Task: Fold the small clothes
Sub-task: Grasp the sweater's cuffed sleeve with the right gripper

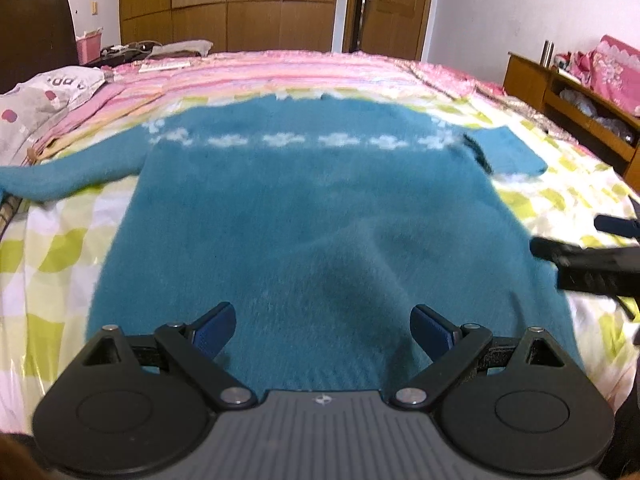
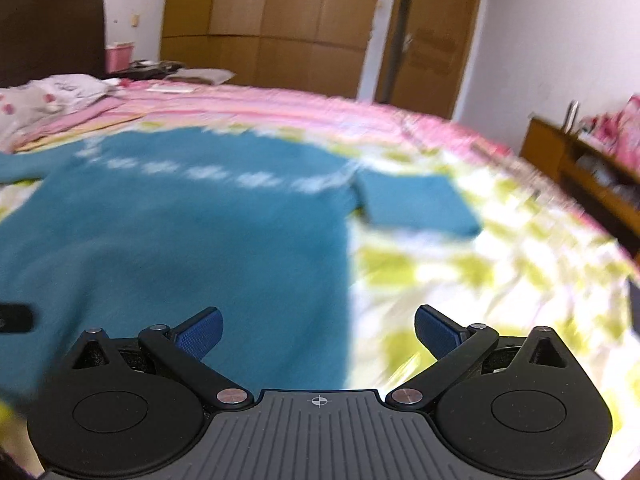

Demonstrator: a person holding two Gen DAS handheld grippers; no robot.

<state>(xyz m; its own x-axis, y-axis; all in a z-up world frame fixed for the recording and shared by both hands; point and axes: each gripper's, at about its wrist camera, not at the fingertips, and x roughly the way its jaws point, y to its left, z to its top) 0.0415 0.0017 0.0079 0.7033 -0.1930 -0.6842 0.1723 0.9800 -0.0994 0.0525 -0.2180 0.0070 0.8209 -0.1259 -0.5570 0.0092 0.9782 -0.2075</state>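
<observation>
A teal fuzzy sweater (image 1: 312,216) with a band of white cloud shapes lies spread flat on the bed, hem toward me. Its left sleeve (image 1: 60,180) stretches out to the left; the right sleeve (image 1: 504,152) is short or folded. My left gripper (image 1: 322,326) is open and empty above the hem. My right gripper (image 2: 318,330) is open and empty over the sweater's right edge (image 2: 340,260); it also shows at the right of the left wrist view (image 1: 560,240). The right wrist view is blurred.
The bed has a green and white checked sheet (image 1: 52,248) and a pink striped cover (image 1: 280,72) behind. Pillows (image 1: 44,96) lie far left. A wooden shelf (image 1: 580,108) stands to the right. A wardrobe (image 1: 228,0) and door are at the back.
</observation>
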